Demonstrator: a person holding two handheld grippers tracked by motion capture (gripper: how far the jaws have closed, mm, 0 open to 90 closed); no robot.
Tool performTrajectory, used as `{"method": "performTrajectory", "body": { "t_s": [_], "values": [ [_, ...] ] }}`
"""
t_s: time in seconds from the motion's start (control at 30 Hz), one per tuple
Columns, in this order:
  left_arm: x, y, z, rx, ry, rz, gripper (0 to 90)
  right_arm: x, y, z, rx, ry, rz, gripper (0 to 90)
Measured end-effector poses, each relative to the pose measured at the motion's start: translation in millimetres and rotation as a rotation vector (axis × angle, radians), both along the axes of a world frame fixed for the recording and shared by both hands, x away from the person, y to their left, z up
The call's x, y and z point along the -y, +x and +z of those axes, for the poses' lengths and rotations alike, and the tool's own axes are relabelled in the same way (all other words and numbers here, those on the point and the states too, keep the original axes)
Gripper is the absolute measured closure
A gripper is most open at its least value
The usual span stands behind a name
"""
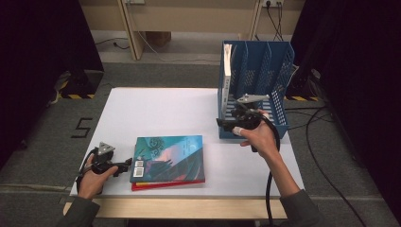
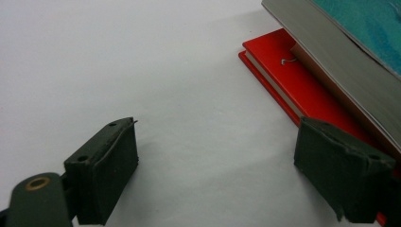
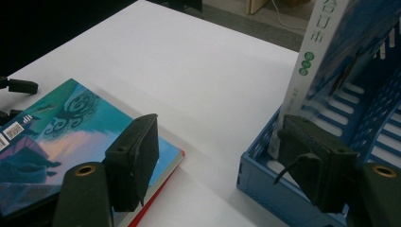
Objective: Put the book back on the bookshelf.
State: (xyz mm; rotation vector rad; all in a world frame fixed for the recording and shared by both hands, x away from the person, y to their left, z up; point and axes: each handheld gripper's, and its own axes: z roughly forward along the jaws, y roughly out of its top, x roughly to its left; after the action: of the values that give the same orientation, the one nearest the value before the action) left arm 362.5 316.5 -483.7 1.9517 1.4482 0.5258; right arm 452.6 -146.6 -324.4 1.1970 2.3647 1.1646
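A teal picture book (image 1: 169, 158) lies flat on a red book (image 1: 165, 184) near the table's front. My left gripper (image 1: 126, 164) stands open just left of the stack, one jaw beside the red book (image 2: 288, 80) under the teal book's page edge (image 2: 331, 61). A blue file rack (image 1: 257, 85) stands at the right with one book (image 1: 227, 71) upright in its left slot. My right gripper (image 1: 221, 123) is open at the rack's front left corner. In the right gripper view the upright book (image 3: 321, 61) rises above the rack's rim (image 3: 265, 179), with the teal book (image 3: 61, 137) to the left.
The white table top (image 1: 161, 111) stretches bare behind and left of the books. The rack's other slots (image 1: 269, 71) hold nothing. Cables (image 1: 326, 123) run over the floor to the right of the table.
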Motion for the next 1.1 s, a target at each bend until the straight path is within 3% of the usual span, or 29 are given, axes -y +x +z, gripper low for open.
{"method": "performTrajectory", "body": {
  "t_s": [0.13,0.27,0.5,0.8,0.97,1.1],
  "values": [
    [0.0,0.0,0.0,0.0,0.0,0.0,13.3,-1.9,-6.9,-8.2,0.018,-0.013,-0.005,29.5],
    [-0.1,-0.1,0.2,-0.003,0.001,-0.001,13.3,-3.1,-12.6,-17.7,0.023,0.005,0.003,28.8],
    [0.1,-0.1,0.4,-0.004,0.0,0.001,13.3,-3.9,-22.2,-41.0,-0.005,0.085,-0.002,28.3],
    [0.0,-0.1,0.2,-0.001,-0.002,0.001,13.4,-4.4,-30.3,-65.5,-0.057,0.054,0.022,26.1],
    [-0.4,-0.4,0.4,0.002,-0.009,0.004,14.2,-8.2,-34.7,-72.7,-0.108,0.103,0.03,24.8],
    [-1.9,-0.8,0.8,0.006,-0.022,0.012,15.0,-12.2,-38.5,-78.4,-0.119,0.099,0.048,24.8]
  ]
}}
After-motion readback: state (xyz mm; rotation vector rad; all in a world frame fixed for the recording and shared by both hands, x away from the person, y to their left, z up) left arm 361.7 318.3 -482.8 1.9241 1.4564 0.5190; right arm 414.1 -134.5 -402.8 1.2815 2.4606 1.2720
